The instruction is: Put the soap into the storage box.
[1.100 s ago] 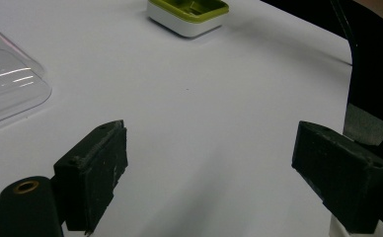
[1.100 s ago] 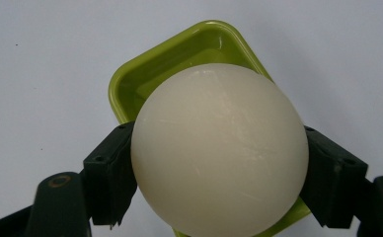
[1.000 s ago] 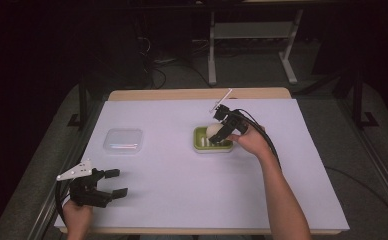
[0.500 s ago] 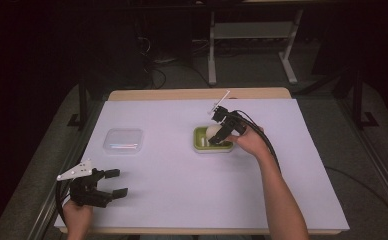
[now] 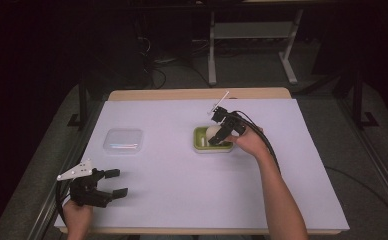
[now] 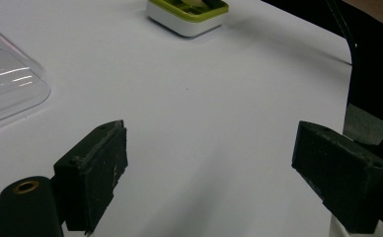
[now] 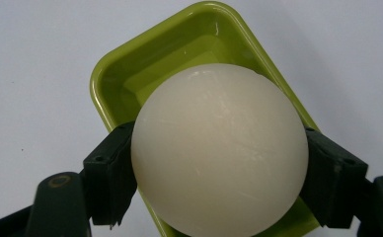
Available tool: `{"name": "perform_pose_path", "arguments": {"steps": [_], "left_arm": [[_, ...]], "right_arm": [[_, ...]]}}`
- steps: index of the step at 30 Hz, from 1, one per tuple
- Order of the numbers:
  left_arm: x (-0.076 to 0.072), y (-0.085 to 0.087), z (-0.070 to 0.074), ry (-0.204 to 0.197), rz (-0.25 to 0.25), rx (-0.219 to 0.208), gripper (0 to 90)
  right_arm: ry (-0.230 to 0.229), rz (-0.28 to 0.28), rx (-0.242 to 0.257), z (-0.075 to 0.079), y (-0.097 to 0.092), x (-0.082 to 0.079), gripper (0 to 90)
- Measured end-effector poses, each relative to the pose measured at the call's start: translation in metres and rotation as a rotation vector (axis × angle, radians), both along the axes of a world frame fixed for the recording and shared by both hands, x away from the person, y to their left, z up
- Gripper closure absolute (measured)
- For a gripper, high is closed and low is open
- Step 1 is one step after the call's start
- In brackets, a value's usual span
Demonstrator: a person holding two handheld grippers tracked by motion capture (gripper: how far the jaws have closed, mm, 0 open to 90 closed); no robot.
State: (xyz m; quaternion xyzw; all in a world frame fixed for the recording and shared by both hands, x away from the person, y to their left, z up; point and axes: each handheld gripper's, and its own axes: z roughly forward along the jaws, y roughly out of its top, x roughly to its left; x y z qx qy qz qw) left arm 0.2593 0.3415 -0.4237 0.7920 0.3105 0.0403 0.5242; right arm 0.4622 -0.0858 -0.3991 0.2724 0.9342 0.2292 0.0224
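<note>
A green tray point(image 5: 201, 145) sits just right of the table's point(image 5: 302, 200) centre. Over its hollow a white ball point(image 7: 219, 148) is clamped between the 2 jaws of the right gripper point(image 5: 216, 137), whose forearm reaches in from 5 o'clock. A clear lid point(image 5: 123, 140) lies at 9 o'clock of the tray. The left gripper point(image 5: 116, 182) rests at 7 o'clock, jaws spread wide apart.

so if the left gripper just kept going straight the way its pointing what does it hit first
Probably nothing nearby: the left gripper has its jaws open over bare white table cover. Straight on, the green tray stands at the far end, roughly in line. The clear lid sits off to the side, likely missed.
</note>
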Motion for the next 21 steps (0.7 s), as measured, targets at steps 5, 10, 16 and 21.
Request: {"name": "perform_pose_path", "arguments": {"steps": [5,10,16,21], "left_arm": [[-0.0001,0.0001,0.0000,0.000,0.001,0.000,13.2],[-0.0001,0.0002,0.0000,0.000,0.001,0.000,13.2],[-0.0001,0.0002,0.0001,0.000,0.001,0.001,13.2],[-0.0001,0.0004,0.0001,-0.001,0.001,0.001,13.2]], "right_arm": [[0.000,-0.001,-0.001,-0.0012,0.0009,0.0004,24.0],[0.001,-0.003,-0.007,-0.0026,0.0015,0.0010,24.0],[0.001,-0.001,-0.007,-0.0035,0.0028,0.0013,24.0],[-0.001,0.000,-0.010,-0.0037,0.0035,0.0014,24.0]]}}
